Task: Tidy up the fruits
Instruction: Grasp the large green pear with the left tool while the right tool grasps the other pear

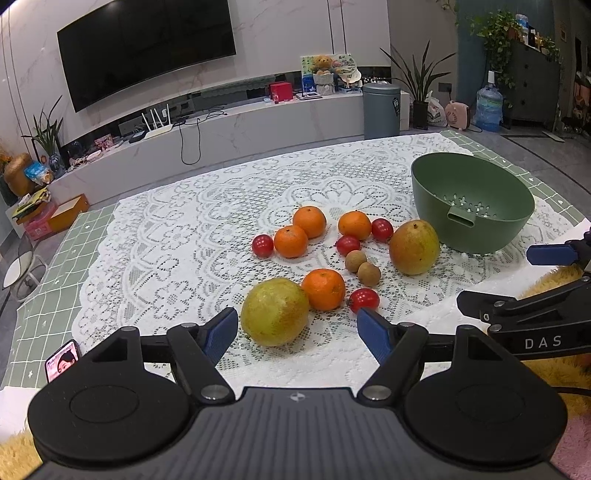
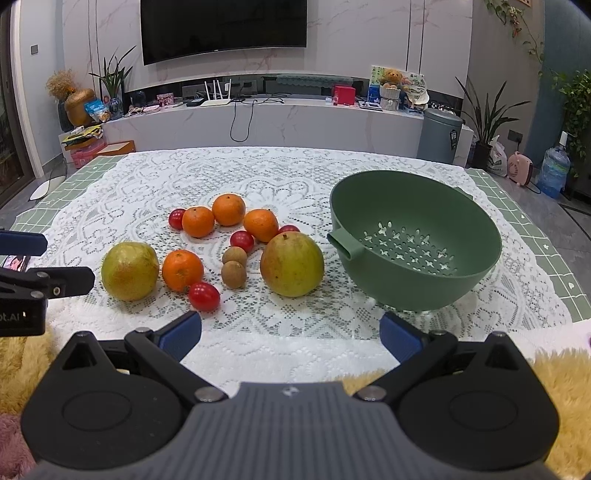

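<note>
I see marble wall (image 2: pixel 369 37) ahead, big dark television (image 2: pixel 223 29) mounted on it. Long white marble shelf (image 2: pixel 295 122) below, carrying white router (image 2: pixel 218 96), red box (image 2: pixel 344 94), teddy bear (image 2: pixel 392 78). Grey bin (image 2: pixel 439 136) at shelf's right end, potted plant (image 2: pixel 484 122) just beside it. Water jug (image 2: pixel 553 170) on grey tiled floor (image 2: pixel 576 229) at far right. Gold vase (image 2: pixel 78 107) at left. Even indoor light.

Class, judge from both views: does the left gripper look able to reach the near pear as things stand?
Probably yes. The left gripper is open, the near pear lies just ahead between its fingers, and nothing stands between them.
</note>
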A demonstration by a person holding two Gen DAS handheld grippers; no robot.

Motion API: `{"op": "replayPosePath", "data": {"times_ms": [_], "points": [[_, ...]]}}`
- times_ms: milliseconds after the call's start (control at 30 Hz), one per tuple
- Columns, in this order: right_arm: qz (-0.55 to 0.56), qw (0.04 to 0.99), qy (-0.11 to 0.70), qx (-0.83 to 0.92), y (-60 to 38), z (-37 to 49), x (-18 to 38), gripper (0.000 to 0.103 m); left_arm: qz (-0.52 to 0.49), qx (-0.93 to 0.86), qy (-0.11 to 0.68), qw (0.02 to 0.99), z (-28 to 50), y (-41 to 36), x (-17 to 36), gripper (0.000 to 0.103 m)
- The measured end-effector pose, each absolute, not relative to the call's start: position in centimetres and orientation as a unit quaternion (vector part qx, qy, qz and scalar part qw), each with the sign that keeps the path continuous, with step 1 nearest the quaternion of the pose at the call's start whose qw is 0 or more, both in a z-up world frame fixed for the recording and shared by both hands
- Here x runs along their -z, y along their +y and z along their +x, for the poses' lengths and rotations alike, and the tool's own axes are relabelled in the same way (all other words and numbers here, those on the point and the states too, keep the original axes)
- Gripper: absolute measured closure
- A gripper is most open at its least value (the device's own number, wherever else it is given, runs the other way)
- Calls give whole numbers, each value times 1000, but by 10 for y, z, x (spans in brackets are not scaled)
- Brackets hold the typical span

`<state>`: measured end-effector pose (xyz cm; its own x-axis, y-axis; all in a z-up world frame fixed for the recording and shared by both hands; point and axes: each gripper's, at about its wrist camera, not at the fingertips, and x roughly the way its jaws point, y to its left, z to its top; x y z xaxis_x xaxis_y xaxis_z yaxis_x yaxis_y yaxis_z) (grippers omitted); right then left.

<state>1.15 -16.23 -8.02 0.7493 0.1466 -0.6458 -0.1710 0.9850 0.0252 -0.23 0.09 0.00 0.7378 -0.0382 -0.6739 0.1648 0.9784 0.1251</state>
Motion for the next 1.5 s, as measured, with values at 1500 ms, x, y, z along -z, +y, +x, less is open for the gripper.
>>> {"op": "replayPosePath", "data": {"times_ms": [1500], "points": [[77,911,406,-22,-149,122,117,28,19,63,455,888,93,36,64,19]]}}
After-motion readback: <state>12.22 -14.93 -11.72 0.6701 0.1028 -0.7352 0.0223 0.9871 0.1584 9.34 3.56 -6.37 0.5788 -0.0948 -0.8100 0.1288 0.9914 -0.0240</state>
